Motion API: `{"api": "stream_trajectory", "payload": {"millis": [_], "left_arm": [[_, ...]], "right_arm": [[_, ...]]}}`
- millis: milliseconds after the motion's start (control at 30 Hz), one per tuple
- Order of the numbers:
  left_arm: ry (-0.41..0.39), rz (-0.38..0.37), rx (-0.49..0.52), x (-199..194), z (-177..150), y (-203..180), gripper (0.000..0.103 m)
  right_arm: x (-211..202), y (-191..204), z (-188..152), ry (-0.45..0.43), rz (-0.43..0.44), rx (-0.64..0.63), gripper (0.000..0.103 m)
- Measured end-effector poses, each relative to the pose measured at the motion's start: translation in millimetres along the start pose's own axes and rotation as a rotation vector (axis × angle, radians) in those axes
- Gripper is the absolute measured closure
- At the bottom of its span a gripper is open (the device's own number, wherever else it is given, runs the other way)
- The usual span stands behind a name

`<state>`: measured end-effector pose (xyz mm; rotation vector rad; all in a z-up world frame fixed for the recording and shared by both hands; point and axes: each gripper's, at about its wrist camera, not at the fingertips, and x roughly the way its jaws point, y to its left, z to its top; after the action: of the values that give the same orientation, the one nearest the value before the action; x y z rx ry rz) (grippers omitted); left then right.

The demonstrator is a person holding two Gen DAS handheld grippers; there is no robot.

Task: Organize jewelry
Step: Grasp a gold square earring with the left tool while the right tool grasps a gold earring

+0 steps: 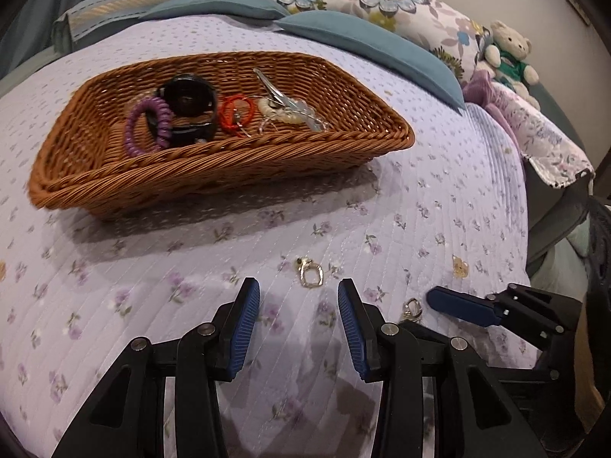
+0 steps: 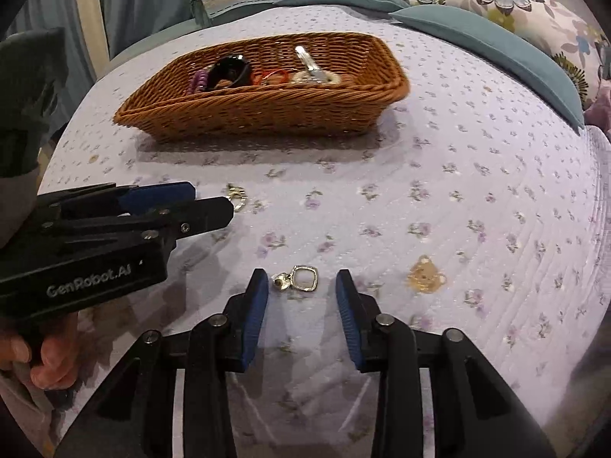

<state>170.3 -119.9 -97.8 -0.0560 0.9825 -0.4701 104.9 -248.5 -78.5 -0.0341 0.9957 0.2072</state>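
A brown wicker basket (image 1: 267, 160) (image 2: 267, 114) sits on the lilac bedspread and holds a purple coil band (image 1: 147, 126), a black watch (image 1: 187, 99), a red hair tie (image 1: 236, 112), a silver clip (image 1: 271, 89) and pale pieces. A gold ring earring (image 1: 310, 273) (image 2: 236, 196) lies just ahead of my open left gripper (image 1: 299, 290) (image 2: 214, 200). A second gold earring (image 2: 299, 278) (image 1: 411, 308) lies between the fingertips of my open right gripper (image 2: 301, 280) (image 1: 450, 305).
Teal and floral pillows (image 1: 366, 38) line the far side of the bed. A teddy bear (image 1: 509, 53) sits at the far right. The bed edge drops off at the right (image 1: 534, 229). A hand (image 2: 46, 355) holds the left gripper.
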Motion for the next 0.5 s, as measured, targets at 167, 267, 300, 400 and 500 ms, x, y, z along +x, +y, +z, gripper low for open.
{"api": "stream_trajectory", "payload": {"millis": [167, 267, 300, 400, 500], "left_arm": [[0.017, 0.013, 0.018, 14, 7, -4, 0.059], [0.015, 0.019, 0.023, 19, 9, -4, 0.059], [0.014, 0.023, 0.026, 20, 10, -4, 0.059], [0.011, 0.039, 0.042, 23, 11, -8, 0.059], [0.008, 0.048, 0.059, 24, 11, -10, 0.059]], "right_arm": [[-5, -22, -4, -0.011, 0.042, 0.051, 0.067], [-8, -29, -6, -0.018, 0.098, 0.065, 0.064], [-8, -28, -7, -0.018, 0.101, 0.067, 0.063], [-6, -26, -5, -0.009, 0.098, 0.064, 0.062], [-4, -21, -3, -0.001, 0.089, 0.046, 0.062]]}}
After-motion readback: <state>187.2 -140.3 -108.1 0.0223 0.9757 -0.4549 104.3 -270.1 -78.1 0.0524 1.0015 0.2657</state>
